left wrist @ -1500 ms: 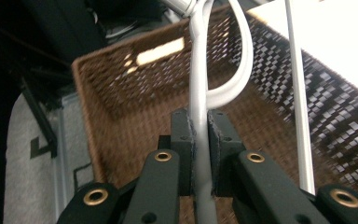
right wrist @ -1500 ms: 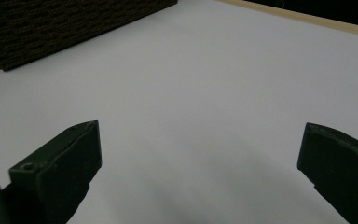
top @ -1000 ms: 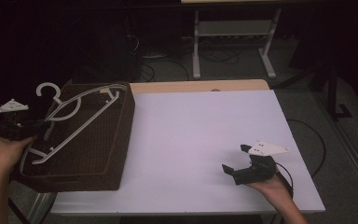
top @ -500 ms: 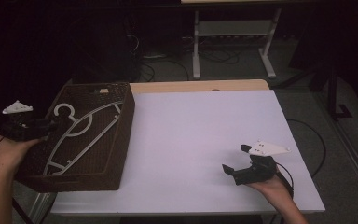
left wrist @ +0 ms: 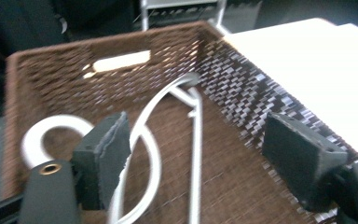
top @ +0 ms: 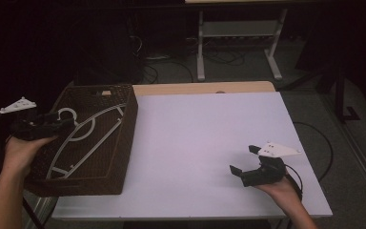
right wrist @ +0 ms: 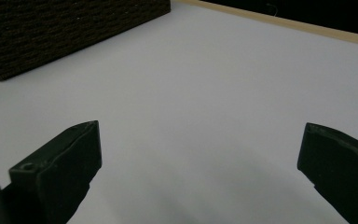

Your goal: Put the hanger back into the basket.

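A white clothes hanger (top: pixel 93 126) lies inside the brown wicker basket (top: pixel 126 143) at the table's left end, its hook toward the left rim. My left gripper (top: pixel 64 124) hovers over that rim. Its jaws have just been opening and stand open. In the left gripper view the hanger (left wrist: pixel 193 121) runs past the left pad (left wrist: pixel 105 154) down on the basket (left wrist: pixel 242 84) floor, and nothing is pinched by the left gripper (left wrist: pixel 200 163). My right gripper (top: pixel 243 159) rests open on the white table near the front right, with nothing between its jaws (right wrist: pixel 200 158).
The white tabletop (top: pixel 205 133) stretches between the basket and the right hand. The basket's side wall (right wrist: pixel 65 28) shows at the far left of the right gripper view. A metal stand (top: pixel 238 38) and cables lie on the floor beyond the table.
The left gripper held the hanger raised over the basket, then opened. The hanger now lies down in the basket and the left hand has shifted slightly right. The right gripper has not moved.
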### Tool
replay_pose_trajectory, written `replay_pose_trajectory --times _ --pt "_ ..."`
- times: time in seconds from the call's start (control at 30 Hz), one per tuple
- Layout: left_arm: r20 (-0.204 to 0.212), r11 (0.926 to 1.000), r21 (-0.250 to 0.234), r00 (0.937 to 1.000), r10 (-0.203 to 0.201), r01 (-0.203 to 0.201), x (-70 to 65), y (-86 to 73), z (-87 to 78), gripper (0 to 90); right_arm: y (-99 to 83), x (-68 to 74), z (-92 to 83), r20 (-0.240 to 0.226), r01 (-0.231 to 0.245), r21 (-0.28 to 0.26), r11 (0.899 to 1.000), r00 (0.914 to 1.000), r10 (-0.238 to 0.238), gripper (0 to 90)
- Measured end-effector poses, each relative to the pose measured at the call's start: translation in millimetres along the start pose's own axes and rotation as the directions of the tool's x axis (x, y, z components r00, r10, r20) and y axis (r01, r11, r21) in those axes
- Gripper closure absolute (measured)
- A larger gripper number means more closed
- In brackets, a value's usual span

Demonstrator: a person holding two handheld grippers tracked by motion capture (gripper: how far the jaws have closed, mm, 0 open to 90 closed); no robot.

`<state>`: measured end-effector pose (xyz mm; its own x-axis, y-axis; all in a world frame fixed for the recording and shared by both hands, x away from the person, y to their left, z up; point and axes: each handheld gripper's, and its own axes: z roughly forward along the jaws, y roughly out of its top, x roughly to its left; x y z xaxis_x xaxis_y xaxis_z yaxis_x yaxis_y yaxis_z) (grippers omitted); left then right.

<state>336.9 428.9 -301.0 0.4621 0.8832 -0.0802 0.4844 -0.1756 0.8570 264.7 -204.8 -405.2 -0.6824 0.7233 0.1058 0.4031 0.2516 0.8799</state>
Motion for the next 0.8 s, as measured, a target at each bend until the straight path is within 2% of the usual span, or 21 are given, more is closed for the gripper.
replay_pose_trajectory --times 0.13,0.3,0.4,0.53,0.8 --pt "0.049 0.9994 -0.035 0.9988 0.008 -0.007 -15.7 4.7 3.6 17.1 3.9 0.3 -2.2 0.001 0.003 -0.013 1.0 1.0 -0.003 0.0" --pt "0.119 0.9963 -0.085 0.9926 0.022 -0.012 -36.1 9.0 5.4 14.6 9.3 -0.6 -6.9 0.005 0.004 -0.03 1.0 1.0 -0.004 0.0" --pt "0.162 0.9934 -0.114 0.9865 0.024 -0.006 -47.9 10.2 7.5 13.9 12.9 -2.1 -9.2 0.008 -0.003 -0.046 0.999 1.0 0.003 0.0" --pt "0.195 0.9897 -0.142 0.9798 0.042 -0.014 -65.4 11.2 12.7 13.5 19.2 -3.7 -10.3 0.008 -0.006 -0.056 0.998 0.9999 0.007 0.0" --pt "0.275 0.9817 -0.19 0.9588 0.071 -0.018 -99.1 11.1 22.3 12.3 32.5 -7.0 -14.5 0.003 -0.011 -0.102 0.995 0.9999 0.011 0.0"
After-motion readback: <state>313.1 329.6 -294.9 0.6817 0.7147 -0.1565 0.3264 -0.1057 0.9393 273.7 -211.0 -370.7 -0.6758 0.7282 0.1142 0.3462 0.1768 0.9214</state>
